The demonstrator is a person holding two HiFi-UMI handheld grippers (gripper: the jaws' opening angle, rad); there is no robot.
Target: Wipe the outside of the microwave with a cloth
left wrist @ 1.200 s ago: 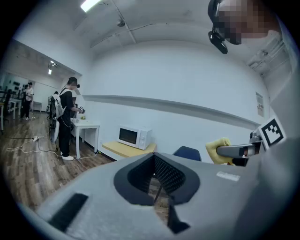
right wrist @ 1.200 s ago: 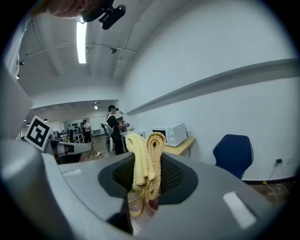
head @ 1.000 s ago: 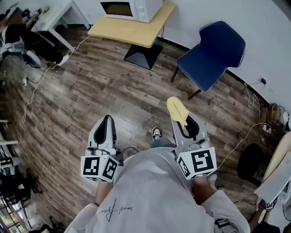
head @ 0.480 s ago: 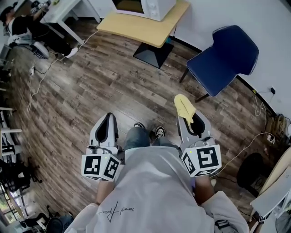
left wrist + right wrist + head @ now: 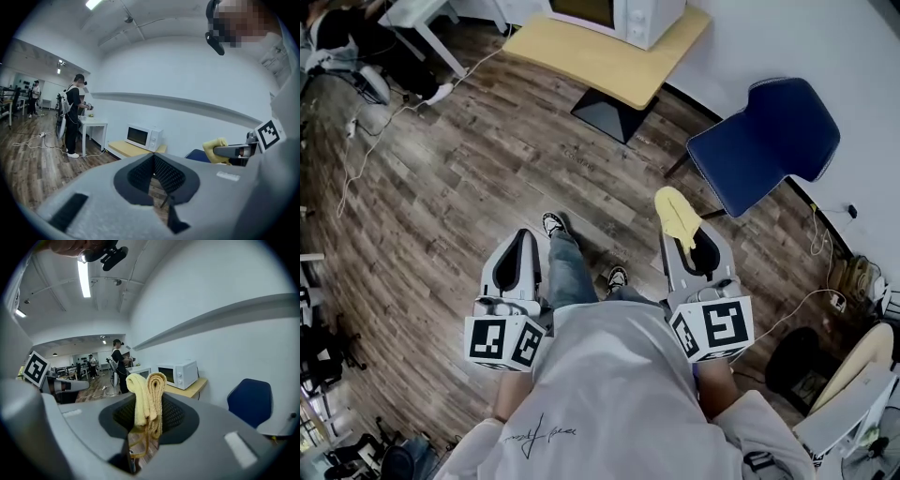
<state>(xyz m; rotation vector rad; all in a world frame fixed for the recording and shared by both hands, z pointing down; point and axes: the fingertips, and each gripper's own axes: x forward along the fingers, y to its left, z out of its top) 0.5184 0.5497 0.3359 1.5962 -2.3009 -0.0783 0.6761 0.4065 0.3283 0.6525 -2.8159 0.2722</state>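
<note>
The microwave point(image 5: 619, 13) stands on a yellow counter point(image 5: 605, 64) against the white wall, well apart from both grippers. Only wood floor point(image 5: 459, 178) lies between them and it. The counter's black foot point(image 5: 605, 112) sits under the microwave's front edge.

The right gripper point(image 5: 682, 239) is clenched on a yellow cloth point(image 5: 675, 214). In the right gripper view the cloth point(image 5: 147, 397) stands folded double out of the closed jaws, and its loose threads hang below. It covers part of that view's sight of the microwave point(image 5: 180, 373).

The left gripper point(image 5: 522, 240) is level with the right one and farther left of the microwave. Its jaws are pressed together with nothing between them, as the left gripper view point(image 5: 153, 159) shows.

A blue chair point(image 5: 764, 141) stands right of the microwave, near the wall, closer to the right gripper than the counter is. Left of the microwave is a white table point(image 5: 93, 124), and a person point(image 5: 74, 117) stands at it. The wearer's leg and shoe point(image 5: 551, 223) point toward the microwave from between the two grippers.
</note>
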